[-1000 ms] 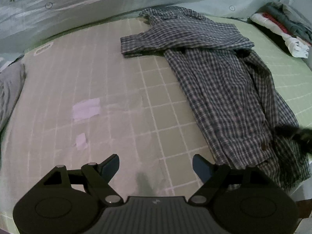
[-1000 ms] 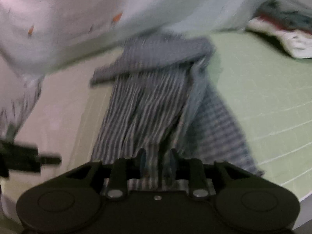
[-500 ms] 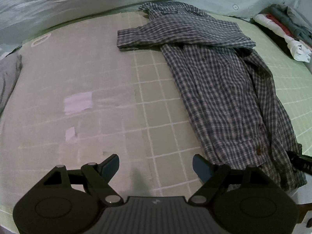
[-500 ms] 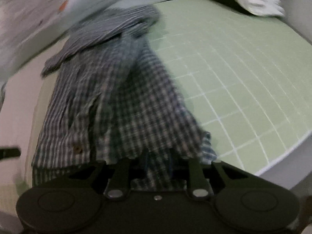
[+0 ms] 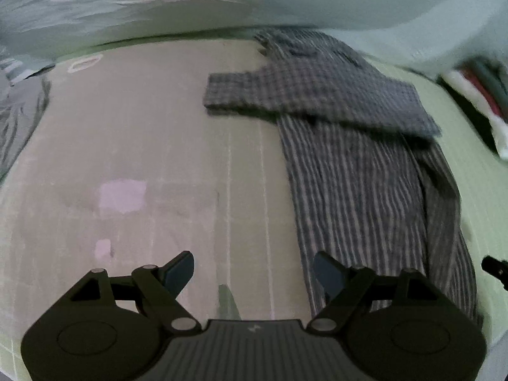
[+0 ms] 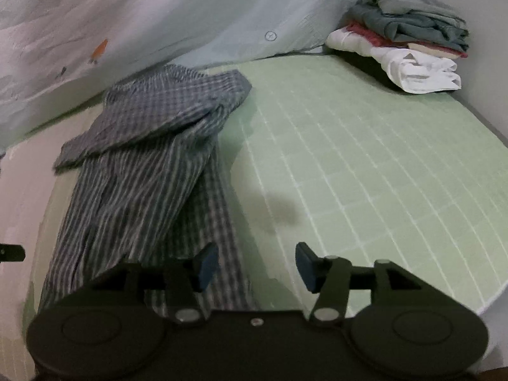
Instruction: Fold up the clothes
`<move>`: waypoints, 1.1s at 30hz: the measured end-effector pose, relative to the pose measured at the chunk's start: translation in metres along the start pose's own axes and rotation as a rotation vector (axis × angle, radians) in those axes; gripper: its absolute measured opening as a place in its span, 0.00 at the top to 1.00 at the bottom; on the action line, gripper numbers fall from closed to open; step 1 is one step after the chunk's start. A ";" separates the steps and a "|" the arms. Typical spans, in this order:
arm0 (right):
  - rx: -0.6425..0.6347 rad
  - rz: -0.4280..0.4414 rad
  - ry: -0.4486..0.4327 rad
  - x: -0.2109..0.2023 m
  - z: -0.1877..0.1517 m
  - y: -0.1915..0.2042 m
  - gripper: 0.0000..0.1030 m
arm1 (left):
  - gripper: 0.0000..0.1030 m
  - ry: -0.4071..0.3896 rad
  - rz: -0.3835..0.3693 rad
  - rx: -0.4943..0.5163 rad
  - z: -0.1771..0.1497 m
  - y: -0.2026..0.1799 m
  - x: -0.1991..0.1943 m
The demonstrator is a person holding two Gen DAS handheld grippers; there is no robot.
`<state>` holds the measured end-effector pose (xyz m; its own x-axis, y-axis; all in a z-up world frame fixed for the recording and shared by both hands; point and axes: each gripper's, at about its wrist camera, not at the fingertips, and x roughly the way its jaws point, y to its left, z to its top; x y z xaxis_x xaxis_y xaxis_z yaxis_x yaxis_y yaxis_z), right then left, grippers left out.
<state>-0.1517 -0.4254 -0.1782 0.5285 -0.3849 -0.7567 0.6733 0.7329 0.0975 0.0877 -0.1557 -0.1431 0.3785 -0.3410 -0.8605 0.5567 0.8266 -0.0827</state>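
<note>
A grey-blue checked shirt (image 5: 358,171) lies lengthwise on the green grid-patterned bed sheet (image 5: 177,146), one sleeve folded across its upper part and one side folded over. It also shows in the right wrist view (image 6: 139,177). My left gripper (image 5: 254,270) is open and empty, low over the sheet just left of the shirt's hem. My right gripper (image 6: 256,265) is open and empty, its left fingertip over the shirt's right hem edge and its right fingertip over bare sheet (image 6: 365,165).
A stack of folded clothes (image 6: 409,41) sits in the far right corner. A pale quilt with carrot prints (image 6: 158,19) runs along the back. Grey cloth (image 5: 19,117) lies at the left edge. The bed edge is near on the right.
My right gripper has opened and let go of the shirt's hem, which now lies flat on the bed. The left gripper stayed open and shifted slightly.
</note>
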 end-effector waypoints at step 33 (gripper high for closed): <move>0.057 -0.116 0.042 0.112 0.090 0.029 0.27 | 0.95 -0.068 -0.046 -0.160 0.183 0.050 0.130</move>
<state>-0.0264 -0.4976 -0.2015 0.4242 -0.4405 -0.7912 0.7576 0.6513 0.0436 0.3000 -0.2405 -0.1677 0.4071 -0.4050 -0.8187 0.4519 0.8682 -0.2049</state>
